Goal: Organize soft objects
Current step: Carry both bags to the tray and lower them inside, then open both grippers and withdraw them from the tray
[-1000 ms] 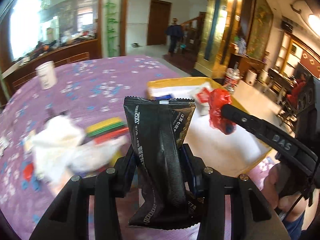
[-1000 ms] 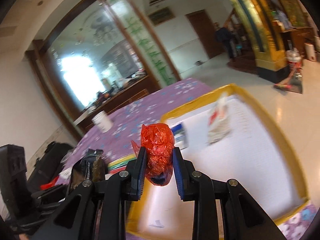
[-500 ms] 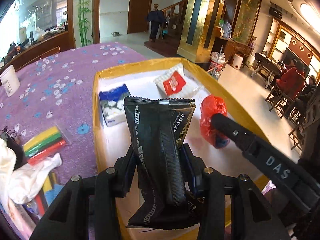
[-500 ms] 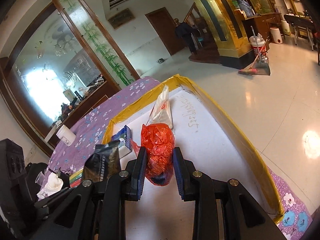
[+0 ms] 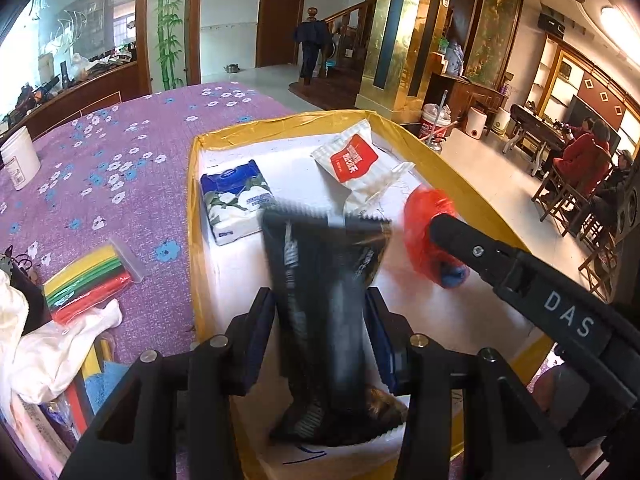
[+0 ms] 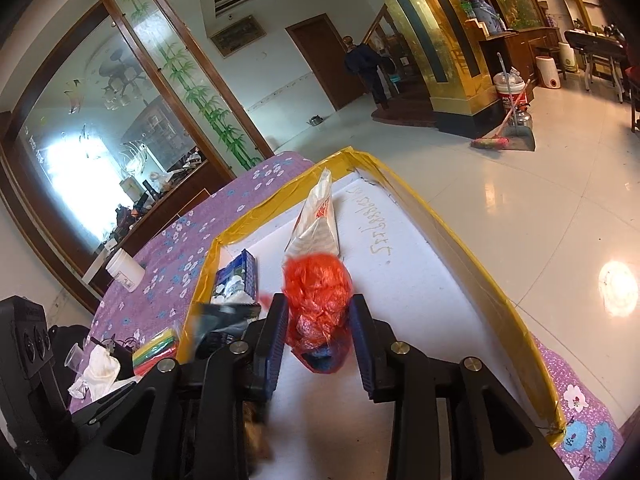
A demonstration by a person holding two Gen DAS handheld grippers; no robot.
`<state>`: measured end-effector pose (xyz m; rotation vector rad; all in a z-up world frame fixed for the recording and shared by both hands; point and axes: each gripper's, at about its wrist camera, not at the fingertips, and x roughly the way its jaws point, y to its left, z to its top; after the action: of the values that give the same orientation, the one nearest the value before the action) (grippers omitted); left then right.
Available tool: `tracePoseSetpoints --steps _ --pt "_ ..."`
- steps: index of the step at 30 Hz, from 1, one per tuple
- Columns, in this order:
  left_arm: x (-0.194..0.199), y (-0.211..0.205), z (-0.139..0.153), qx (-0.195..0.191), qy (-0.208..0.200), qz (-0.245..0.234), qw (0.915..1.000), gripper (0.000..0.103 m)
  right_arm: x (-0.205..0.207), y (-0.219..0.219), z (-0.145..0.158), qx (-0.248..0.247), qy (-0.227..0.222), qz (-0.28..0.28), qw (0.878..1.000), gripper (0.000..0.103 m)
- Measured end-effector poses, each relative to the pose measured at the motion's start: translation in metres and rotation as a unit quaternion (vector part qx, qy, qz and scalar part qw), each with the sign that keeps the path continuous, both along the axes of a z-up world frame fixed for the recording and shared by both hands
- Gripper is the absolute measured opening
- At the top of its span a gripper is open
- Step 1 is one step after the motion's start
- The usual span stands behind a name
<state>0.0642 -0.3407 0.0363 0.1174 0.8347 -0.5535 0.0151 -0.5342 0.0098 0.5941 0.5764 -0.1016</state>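
A purple flowered tablecloth [image 5: 120,184] covers the table, and on its right part sits a broad white tray with a yellow taped rim [image 5: 191,216], seen from the other camera too [image 6: 460,248].

Inside the tray, toward its far end, lie a white snack packet with a red label [image 5: 354,160] and, left of it, a blue and white tissue pack [image 5: 236,200]; the two are apart. In the right wrist view the same packet [image 6: 316,220] stands just beyond the red bag and the tissue pack [image 6: 236,276] lies near the tray's left rim.

The left gripper [image 5: 320,320] is over the tray's near end, its jaws spread wider than the black snack pouch [image 5: 324,292] between them. The pouch is blurred and tilted, its lower end near the tray floor; whether either pad touches it is hard to tell.

The right gripper [image 6: 318,328] is also over the tray, to the right of the left one, jaws parted with gaps on both sides of the red plastic bag [image 6: 318,300]. The bag, smeared by motion, has something blue at its bottom and appears loose between the pads. From the left camera, the bag [image 5: 424,236] sits at the tip of the right gripper's black finger.

On the cloth left of the tray lie a clear sleeve of yellow, green and red strips [image 5: 88,276], a crumpled white cloth [image 5: 60,344] near it, and farther back a white plastic tub [image 5: 18,158].
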Motion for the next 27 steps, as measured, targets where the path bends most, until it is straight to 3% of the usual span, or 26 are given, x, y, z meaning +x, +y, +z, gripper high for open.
tracePoseSetpoints --steps 12,13,17,20,27 --pt "-0.015 0.021 -0.002 -0.007 -0.008 -0.004 0.9999 0.048 -0.008 -0.002 0.002 -0.003 -0.013 -0.008 1.0 0.047" --pt "-0.019 0.025 0.0 -0.006 -0.014 -0.001 0.9999 0.052 -0.009 -0.002 0.002 -0.003 -0.014 -0.008 1.0 0.048" --pt "-0.032 0.042 0.01 -0.037 -0.027 -0.012 0.9989 0.054 -0.01 0.001 0.004 -0.01 -0.017 -0.005 1.0 0.048" --pt "-0.037 0.053 0.017 -0.039 -0.048 -0.007 0.9981 0.055 -0.011 0.003 0.006 -0.015 -0.021 -0.005 1.0 0.048" --pt "-0.032 0.07 0.025 -0.07 -0.038 0.012 0.9968 0.058 -0.012 0.008 0.01 -0.029 -0.029 0.002 0.999 0.048"
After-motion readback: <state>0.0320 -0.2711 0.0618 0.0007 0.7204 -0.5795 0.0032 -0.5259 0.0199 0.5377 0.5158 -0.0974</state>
